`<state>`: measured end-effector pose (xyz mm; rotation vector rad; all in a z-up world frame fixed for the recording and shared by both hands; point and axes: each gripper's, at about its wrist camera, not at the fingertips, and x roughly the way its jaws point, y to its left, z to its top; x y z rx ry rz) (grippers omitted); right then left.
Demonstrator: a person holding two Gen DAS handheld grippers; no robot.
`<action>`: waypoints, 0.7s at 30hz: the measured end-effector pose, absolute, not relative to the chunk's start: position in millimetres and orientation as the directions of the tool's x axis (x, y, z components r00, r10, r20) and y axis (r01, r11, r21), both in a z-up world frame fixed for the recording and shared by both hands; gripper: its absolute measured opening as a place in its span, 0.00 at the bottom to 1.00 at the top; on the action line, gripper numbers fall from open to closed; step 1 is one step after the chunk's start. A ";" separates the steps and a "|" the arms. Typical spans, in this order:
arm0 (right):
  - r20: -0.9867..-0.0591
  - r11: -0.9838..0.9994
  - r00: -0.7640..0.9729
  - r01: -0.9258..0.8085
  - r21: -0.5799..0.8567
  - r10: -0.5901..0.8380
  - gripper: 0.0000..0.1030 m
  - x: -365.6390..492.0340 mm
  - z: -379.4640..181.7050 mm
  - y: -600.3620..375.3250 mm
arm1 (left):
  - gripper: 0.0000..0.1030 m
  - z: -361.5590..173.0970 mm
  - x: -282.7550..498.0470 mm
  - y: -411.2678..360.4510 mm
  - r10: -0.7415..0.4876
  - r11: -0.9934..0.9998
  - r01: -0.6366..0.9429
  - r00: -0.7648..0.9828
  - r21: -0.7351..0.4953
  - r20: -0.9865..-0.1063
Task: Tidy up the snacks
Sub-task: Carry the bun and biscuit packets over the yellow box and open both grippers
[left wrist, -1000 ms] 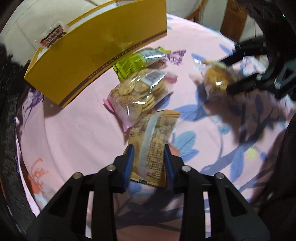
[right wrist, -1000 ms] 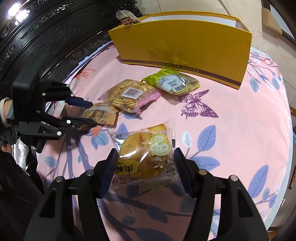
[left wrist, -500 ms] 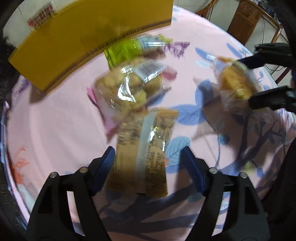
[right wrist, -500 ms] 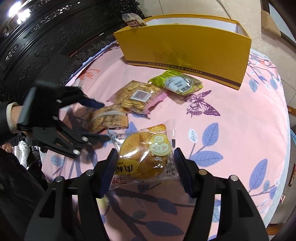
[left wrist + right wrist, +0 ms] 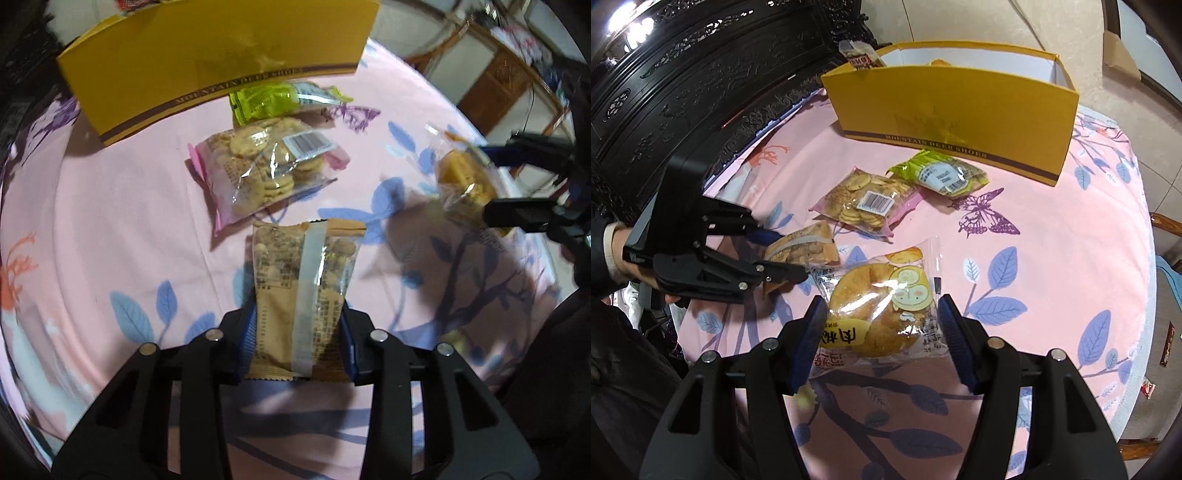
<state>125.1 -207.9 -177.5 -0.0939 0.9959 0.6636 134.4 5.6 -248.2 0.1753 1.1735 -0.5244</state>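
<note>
**Both packs held, box lies ahead of both grippers**

On the left, the left gripper is closing on the tan pack. The pack sits between the blue pads, and its long axis runs straight forward, along the fingers. Its far end points to the biscuit bag and, behind that, to the green pack and the yellow box. So for this hand the box lies directly ahead, with two packs on the pink cloth in between.

On the right, the right gripper pinches the bun pack by its two sides; the pack is wide, so the jaws stand rather far apart. In this view the box stands ahead and a little to the right, open at the top, with one wrapper showing at its far left corner.

I judge that the next move carries each pack forward and up over the near wall. Neither hand looks clearly nearer to it.
</note>
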 end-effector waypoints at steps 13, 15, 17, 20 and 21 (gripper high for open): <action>-0.744 0.793 0.427 -0.567 0.223 0.514 0.61 120.8 -131.7 -211.7 | 0.37 -147.5 127.0 13.6 -0.343 0.897 0.423 0.478 -0.131 -0.809; -0.725 0.790 0.451 -0.577 0.209 0.521 0.61 124.7 -116.7 -211.8 | 0.37 -122.3 138.6 14.3 -0.350 0.903 0.410 0.526 -0.129 -0.775; -0.698 0.788 0.479 -0.582 0.203 0.533 0.61 134.5 -95.7 -212.5 | 0.37 -98.8 155.5 17.0 -0.345 0.914 0.385 0.565 -0.131 -0.749; -0.643 0.789 0.527 -0.580 0.205 0.555 0.61 155.3 -62.0 -215.1 | 0.37 -67.4 181.0 21.9 -0.332 0.927 0.354 0.615 -0.126 -0.715; -0.625 0.789 0.543 -0.579 0.206 0.561 0.61 162.7 -51.5 -215.6 | 0.37 -57.1 191.1 23.1 -0.335 0.929 0.345 0.629 -0.135 -0.702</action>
